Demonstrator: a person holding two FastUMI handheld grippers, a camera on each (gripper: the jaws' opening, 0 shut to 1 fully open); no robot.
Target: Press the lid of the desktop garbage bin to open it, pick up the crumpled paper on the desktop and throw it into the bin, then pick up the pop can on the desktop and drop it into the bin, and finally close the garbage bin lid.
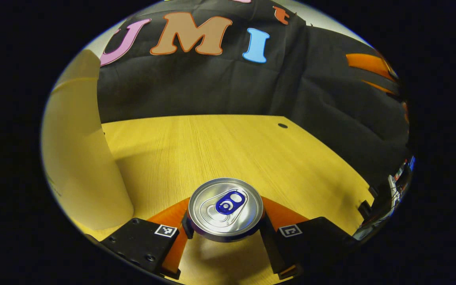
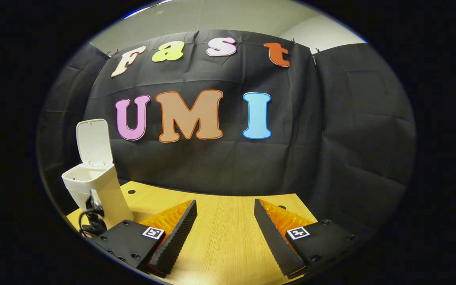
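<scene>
A pop can (image 1: 226, 208) with a silver top and a blue tab sits between the fingers of my left gripper (image 1: 226, 227). Both fingers press on its sides, and its shadow falls on the wooden table (image 1: 220, 146) just beneath. The white garbage bin (image 1: 79, 158) stands close on the left of that view. In the right gripper view the bin (image 2: 105, 194) stands at the far left with its lid (image 2: 92, 142) raised upright and the mouth open. My right gripper (image 2: 225, 225) hangs open over the table with nothing between its fingers.
A dark device with a cable (image 2: 91, 215) sits low in front of the bin. The black cloth wall (image 2: 220, 166) closes off the back of the table. A small round hole (image 1: 282, 126) marks the tabletop near its far edge.
</scene>
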